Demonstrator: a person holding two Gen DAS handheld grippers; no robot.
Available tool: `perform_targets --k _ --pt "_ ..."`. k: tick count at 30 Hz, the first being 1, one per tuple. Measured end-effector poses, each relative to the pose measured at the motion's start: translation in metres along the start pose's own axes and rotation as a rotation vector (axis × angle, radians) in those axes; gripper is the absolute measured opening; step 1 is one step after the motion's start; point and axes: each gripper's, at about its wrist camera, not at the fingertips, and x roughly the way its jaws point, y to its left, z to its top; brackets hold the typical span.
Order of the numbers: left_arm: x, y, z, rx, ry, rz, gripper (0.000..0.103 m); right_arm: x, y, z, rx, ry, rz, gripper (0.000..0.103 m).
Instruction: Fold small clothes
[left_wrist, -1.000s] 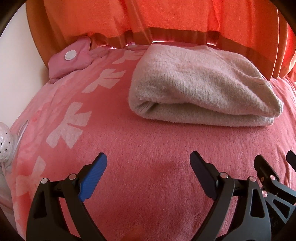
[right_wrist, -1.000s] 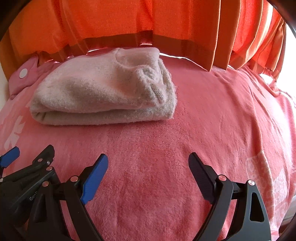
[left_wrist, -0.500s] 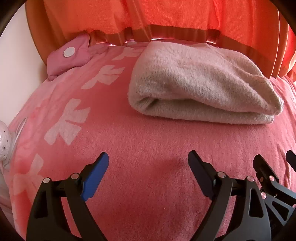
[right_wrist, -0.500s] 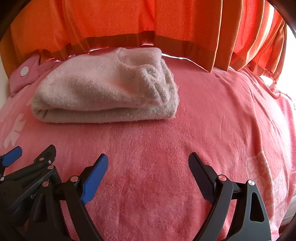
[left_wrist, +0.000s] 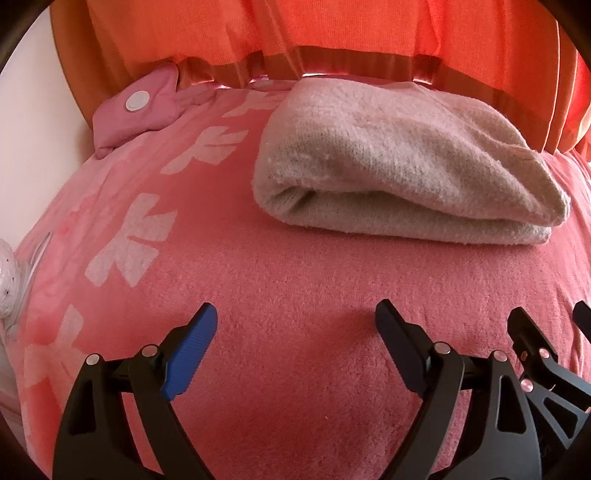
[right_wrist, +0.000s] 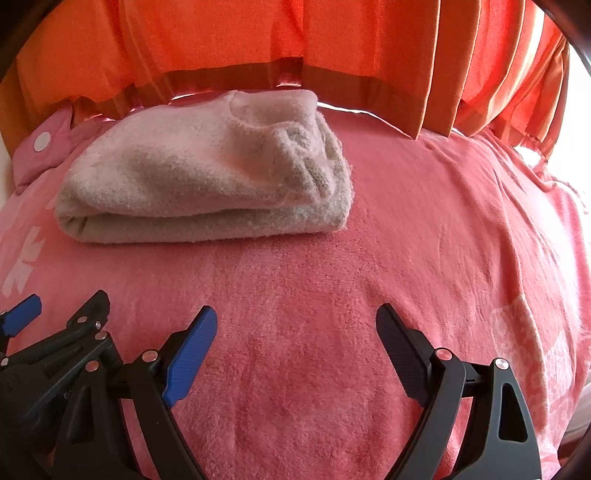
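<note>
A beige knitted garment (left_wrist: 402, 166) lies folded into a thick bundle on the pink blanket (left_wrist: 295, 295), near the curtain; it also shows in the right wrist view (right_wrist: 207, 173). My left gripper (left_wrist: 295, 317) is open and empty, hovering over the blanket in front of the bundle, apart from it. My right gripper (right_wrist: 295, 314) is open and empty too, beside the left one and in front of the bundle's right end. The right gripper's fingers show at the right edge of the left wrist view (left_wrist: 528, 332).
An orange curtain (right_wrist: 295, 44) hangs right behind the bundle. A small pink cloth item with a white snap (left_wrist: 136, 107) lies at the back left. A white wall (left_wrist: 33, 110) is at the left. The blanket (right_wrist: 461, 221) stretches right of the bundle.
Both grippers have drawn back and risen slightly, so the folded bundle sits a little lower and farther in view. Both stay open; the garment has not moved.
</note>
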Motion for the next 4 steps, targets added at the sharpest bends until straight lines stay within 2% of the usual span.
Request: perform_targets --k 4 --pt "-0.0007 -0.0017 0.0006 0.012 -0.006 0.005 0.082 0.0007 -0.0012 0.0000 0.000 0.000 -0.002 0.086"
